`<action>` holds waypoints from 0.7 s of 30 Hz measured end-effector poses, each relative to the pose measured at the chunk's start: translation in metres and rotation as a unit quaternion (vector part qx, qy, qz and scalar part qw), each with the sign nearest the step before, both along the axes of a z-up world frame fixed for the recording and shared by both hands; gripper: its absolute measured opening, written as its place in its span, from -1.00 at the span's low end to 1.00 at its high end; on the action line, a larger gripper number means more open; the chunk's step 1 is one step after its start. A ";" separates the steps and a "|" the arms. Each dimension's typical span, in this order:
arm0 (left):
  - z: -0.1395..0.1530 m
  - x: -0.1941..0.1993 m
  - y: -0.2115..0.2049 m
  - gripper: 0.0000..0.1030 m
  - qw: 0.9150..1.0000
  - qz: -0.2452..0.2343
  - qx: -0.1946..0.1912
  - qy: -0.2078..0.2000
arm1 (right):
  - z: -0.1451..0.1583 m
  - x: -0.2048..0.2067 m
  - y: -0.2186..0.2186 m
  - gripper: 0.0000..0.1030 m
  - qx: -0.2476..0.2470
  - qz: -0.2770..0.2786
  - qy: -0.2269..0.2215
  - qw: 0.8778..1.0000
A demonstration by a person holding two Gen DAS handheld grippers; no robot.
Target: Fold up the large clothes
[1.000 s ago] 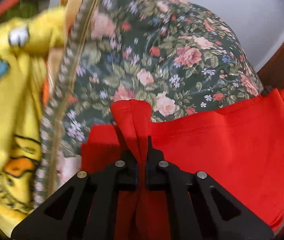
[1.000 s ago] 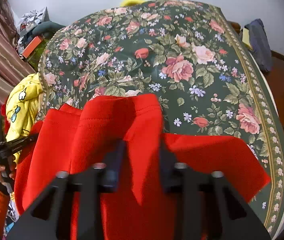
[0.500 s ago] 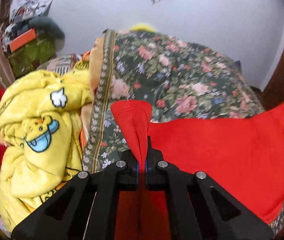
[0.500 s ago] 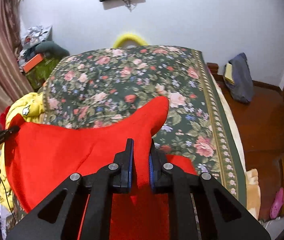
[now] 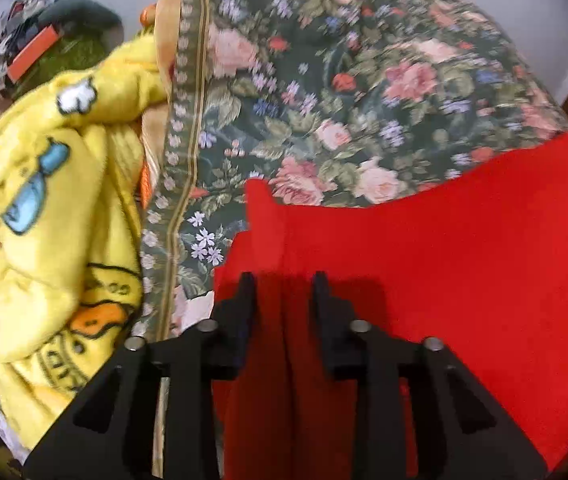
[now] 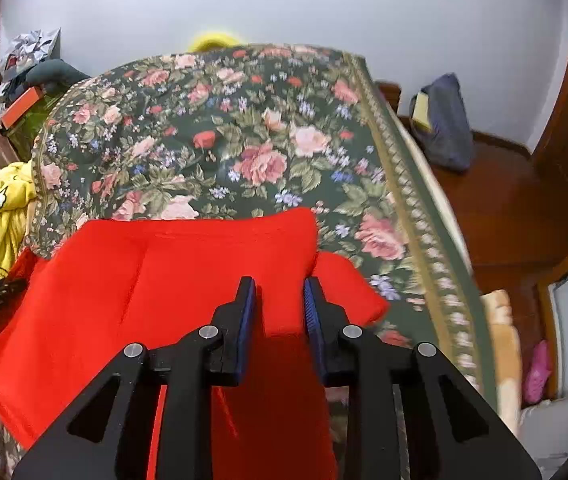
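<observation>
A large red garment [image 5: 424,264] lies folded over on the near part of the floral bed cover [image 5: 324,92]. It also shows in the right wrist view [image 6: 171,276], with its folded edge across the bed cover [image 6: 251,140]. My left gripper [image 5: 283,280] is open just above the garment's left corner, with cloth lying between its jaws. My right gripper [image 6: 279,286] is open above the garment's right corner, with cloth under it. Neither gripper pinches the cloth.
A yellow cartoon-print blanket [image 5: 51,216] is heaped at the bed's left edge. Clutter with an orange box [image 6: 19,108] stands at the far left. A dark blue bag [image 6: 444,124] sits on the wooden floor to the right of the bed.
Both grippers were shut on the red garment's corners and held them up. They have lowered the cloth onto the bed and opened, so the garment now lies flat.
</observation>
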State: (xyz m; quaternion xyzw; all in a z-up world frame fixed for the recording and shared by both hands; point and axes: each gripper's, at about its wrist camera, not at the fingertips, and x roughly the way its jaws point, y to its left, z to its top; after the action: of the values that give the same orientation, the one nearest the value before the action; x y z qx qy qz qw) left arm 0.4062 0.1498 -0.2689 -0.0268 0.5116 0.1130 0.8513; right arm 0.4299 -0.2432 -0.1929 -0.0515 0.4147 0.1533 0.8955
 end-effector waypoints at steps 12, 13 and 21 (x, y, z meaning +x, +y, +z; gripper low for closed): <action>0.062 -0.063 -0.073 0.20 0.989 -0.105 -0.068 -0.077 | 0.026 -0.086 0.082 0.01 0.058 0.152 -0.007 0.987; 0.057 -0.065 -0.081 0.28 0.989 -0.110 -0.066 -0.070 | 0.017 -0.092 0.094 0.01 0.052 0.166 0.005 0.985; 0.017 -0.102 -0.094 0.67 0.993 -0.104 -0.022 -0.050 | -0.029 -0.112 0.092 0.50 0.004 0.168 0.038 0.985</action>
State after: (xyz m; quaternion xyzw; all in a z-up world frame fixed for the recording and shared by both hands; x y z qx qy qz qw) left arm 0.3042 0.0555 -0.2516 0.0026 0.4707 0.0110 0.8822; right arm 0.3176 -0.1513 -0.2220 -0.1105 0.4332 0.3047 0.8410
